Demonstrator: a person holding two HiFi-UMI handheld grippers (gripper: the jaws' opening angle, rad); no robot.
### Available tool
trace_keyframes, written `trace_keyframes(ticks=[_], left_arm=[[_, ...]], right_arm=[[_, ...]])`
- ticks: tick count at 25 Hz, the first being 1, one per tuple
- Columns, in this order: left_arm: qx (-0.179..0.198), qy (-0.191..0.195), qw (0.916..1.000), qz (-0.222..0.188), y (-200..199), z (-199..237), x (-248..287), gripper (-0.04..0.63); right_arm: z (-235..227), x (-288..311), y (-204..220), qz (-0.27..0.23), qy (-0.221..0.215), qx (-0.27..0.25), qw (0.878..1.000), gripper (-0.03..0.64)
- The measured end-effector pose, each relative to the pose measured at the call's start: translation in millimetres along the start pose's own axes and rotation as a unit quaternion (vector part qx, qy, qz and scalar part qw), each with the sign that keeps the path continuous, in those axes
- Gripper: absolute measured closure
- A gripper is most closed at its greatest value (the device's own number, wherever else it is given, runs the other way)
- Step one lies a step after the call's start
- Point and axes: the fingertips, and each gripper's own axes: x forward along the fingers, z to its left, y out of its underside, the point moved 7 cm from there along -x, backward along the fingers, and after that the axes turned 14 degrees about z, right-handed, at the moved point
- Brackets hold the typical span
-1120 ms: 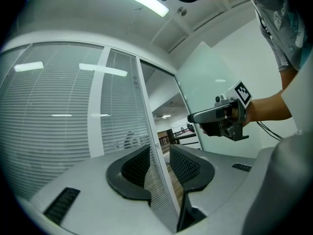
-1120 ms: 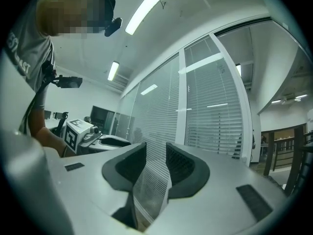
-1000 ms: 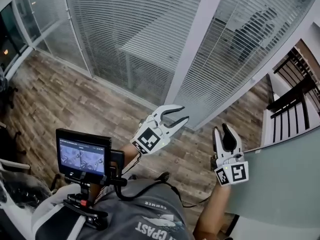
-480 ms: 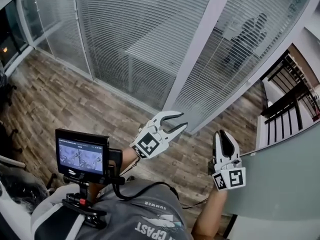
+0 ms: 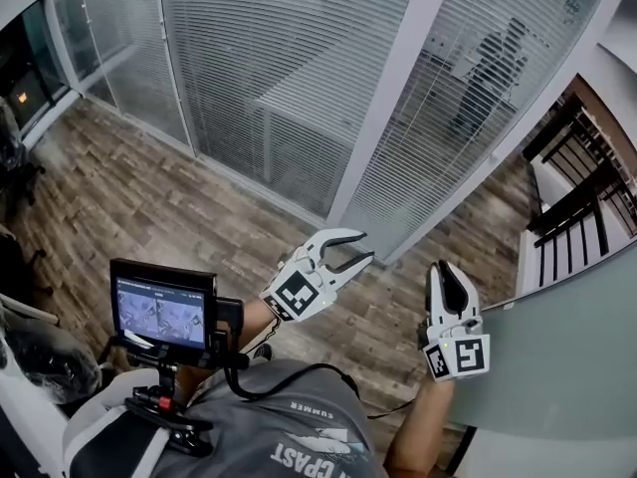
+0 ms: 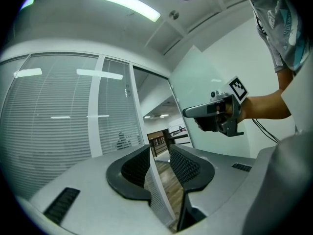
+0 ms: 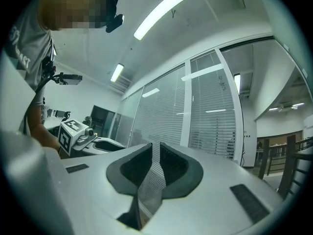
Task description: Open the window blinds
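White slatted blinds [image 5: 279, 68] hang closed behind the glass wall ahead, and a second panel [image 5: 468, 98] lies right of a white post [image 5: 393, 88]. My left gripper [image 5: 356, 247] is held level toward the wall with its jaws apart and empty. My right gripper [image 5: 445, 269] is to its right, short of the wall; its jaws have just been closing to a narrow gap with nothing between them. In the left gripper view the blinds [image 6: 54, 121] fill the left and the right gripper [image 6: 215, 114] shows at the right. The right gripper view faces the blinds [image 7: 161, 116].
A small monitor [image 5: 164, 312] on a chest rig sits at the lower left. Wooden floor [image 5: 149, 197] runs up to the glass wall. A dark railing [image 5: 577, 197] and a pale partition [image 5: 557, 366] stand at the right. A dim figure [image 5: 493, 63] shows behind the right blinds.
The right gripper's jaws have narrowed from clearly apart to almost together. Both grippers have shifted a little toward the blinds, and the glass wall now fills more of the view.
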Motion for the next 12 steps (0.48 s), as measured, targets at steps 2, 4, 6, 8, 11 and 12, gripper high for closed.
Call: trace_keyframes(ticks=[2, 4, 6, 8, 11, 12], left_arm=[[-0.002, 0.001, 1.0000, 0.001, -3.7, 2.2, 1.7, 0.463], [-0.002, 0.001, 1.0000, -0.001, -6.8, 4.5, 2.6, 0.463], [-0.001, 0.000, 1.0000, -0.002, -8.0, 5.3, 2.6, 0.463], [0.000, 0.000, 1.0000, -0.001, -7.3, 4.9, 2.2, 0.463], [0.000, 0.001, 1.0000, 0.001, -4.9, 3.5, 1.5, 0.463], [0.000, 0.001, 1.0000, 0.002, -4.0, 3.0, 1.2, 0.463]], right_arm=[[-2.7, 0.7, -1.5, 0.004, 0.000, 0.003, 1.000, 0.569], [-4.6, 1.8, -2.7, 0.006, 0.001, 0.004, 1.000, 0.569], [-5.0, 1.9, -2.9, 0.007, 0.002, 0.003, 1.000, 0.569], [-4.6, 1.9, -2.0, 0.008, 0.003, 0.002, 1.000, 0.569], [-3.9, 2.4, -0.2, 0.008, 0.003, 0.003, 1.000, 0.569], [-3.7, 2.6, 0.3, 0.008, 0.002, 0.004, 1.000, 0.569]])
